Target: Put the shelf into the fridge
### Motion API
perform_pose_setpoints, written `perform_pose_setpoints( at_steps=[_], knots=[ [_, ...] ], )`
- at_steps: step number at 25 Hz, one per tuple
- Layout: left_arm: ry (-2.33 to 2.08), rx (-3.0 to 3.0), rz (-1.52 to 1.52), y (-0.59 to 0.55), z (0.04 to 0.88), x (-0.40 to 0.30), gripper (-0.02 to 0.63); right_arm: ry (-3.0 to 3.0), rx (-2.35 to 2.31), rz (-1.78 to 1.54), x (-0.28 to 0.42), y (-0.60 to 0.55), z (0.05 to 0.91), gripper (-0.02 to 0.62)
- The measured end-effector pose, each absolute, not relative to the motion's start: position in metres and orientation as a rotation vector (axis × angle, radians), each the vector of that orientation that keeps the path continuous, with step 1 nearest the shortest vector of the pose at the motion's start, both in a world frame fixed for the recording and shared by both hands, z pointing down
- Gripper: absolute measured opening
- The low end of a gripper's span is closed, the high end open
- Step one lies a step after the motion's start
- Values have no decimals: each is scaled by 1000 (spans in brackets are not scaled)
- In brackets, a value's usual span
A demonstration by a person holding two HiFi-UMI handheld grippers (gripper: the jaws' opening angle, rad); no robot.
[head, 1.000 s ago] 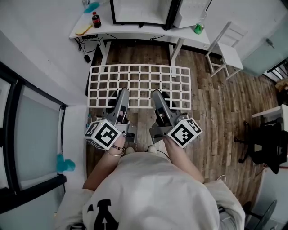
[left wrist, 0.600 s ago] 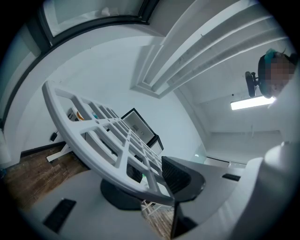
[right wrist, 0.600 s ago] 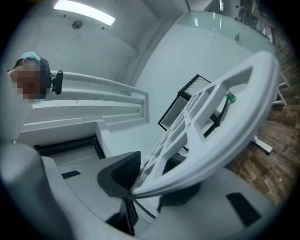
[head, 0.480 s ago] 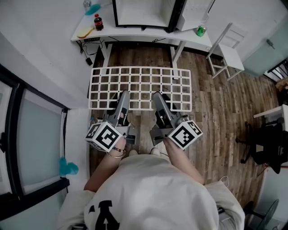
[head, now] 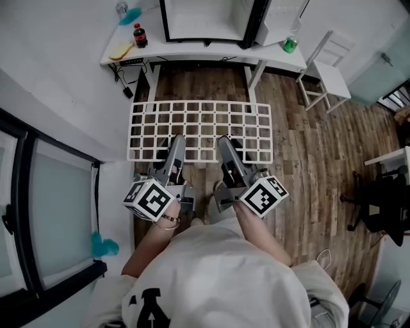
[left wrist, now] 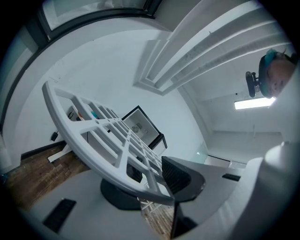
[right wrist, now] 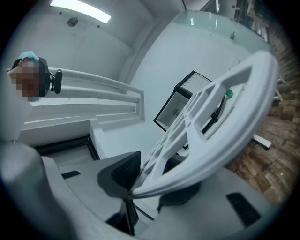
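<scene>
While both grippers point forward side by side, the white plastic lattice shelf (head: 200, 128) hangs roughly flat above the brown wooden plank floor (head: 301, 160), carried by its near edge. The left gripper (head: 175, 144) has its jaws pinching that edge left of centre, the rim squeezed between dark ribbed pads. The right gripper (head: 225, 146) pinches the same edge just beside it. Beyond the shelf's far edge stands a white tabletop (head: 192, 46) carrying a black-framed fridge (head: 206, 19) with its white inside showing, a dark cola bottle (head: 139, 35) and a green can (head: 290, 44).
</scene>
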State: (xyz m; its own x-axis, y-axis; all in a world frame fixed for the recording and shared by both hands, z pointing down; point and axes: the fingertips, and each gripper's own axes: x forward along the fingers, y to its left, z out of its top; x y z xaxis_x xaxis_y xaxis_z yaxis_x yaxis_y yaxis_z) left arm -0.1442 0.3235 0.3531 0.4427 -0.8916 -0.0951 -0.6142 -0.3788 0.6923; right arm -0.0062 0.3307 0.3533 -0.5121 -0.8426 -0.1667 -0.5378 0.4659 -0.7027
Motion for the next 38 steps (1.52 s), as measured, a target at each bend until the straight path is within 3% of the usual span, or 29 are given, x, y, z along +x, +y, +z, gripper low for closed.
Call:
perform_pose_setpoints(
  at_steps=[21,38],
  knots=[
    [-1318,2106,-700,78,344,-88,121,2283,-1088,-797,49,77,343,133],
    [-1339,2088,-654,18,350,-83,121,2252,-1087,-863,54,16,352,133]
  ],
)
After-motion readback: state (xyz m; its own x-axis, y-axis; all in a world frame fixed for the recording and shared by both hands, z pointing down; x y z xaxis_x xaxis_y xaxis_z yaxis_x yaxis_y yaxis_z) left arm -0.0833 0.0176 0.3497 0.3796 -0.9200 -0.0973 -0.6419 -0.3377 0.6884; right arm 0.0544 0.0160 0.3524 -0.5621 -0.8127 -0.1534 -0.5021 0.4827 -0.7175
